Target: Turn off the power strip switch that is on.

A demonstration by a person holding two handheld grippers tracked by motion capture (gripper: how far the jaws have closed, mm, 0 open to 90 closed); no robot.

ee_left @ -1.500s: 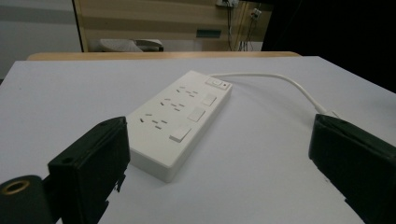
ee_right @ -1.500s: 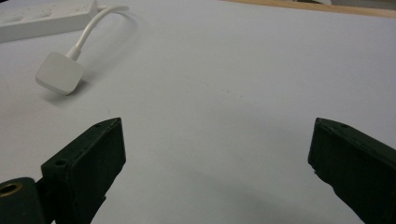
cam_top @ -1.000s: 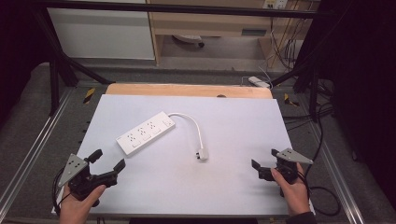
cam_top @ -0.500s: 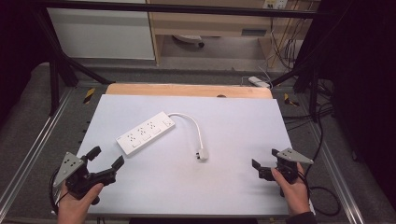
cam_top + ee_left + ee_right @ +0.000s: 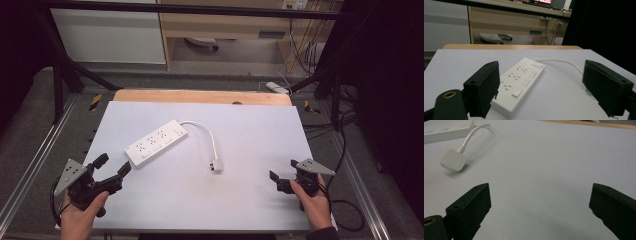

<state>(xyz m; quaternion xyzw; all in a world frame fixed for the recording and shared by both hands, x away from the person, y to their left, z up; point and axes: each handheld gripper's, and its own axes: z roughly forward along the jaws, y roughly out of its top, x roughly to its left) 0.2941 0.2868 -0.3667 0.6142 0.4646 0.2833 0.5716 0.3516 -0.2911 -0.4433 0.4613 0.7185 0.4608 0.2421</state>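
No readable text, brand or number anywhere; the power strip (image 5: 520,81) at twelve o'clock carries just blank switches and socket slots.

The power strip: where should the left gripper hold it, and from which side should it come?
Probably the near end of the power strip, across its narrow width, coming from the person's side. It lies flat and slanted, that end points toward the left gripper, whose open jaws have just been closing slightly, and the cable leaves the far end.
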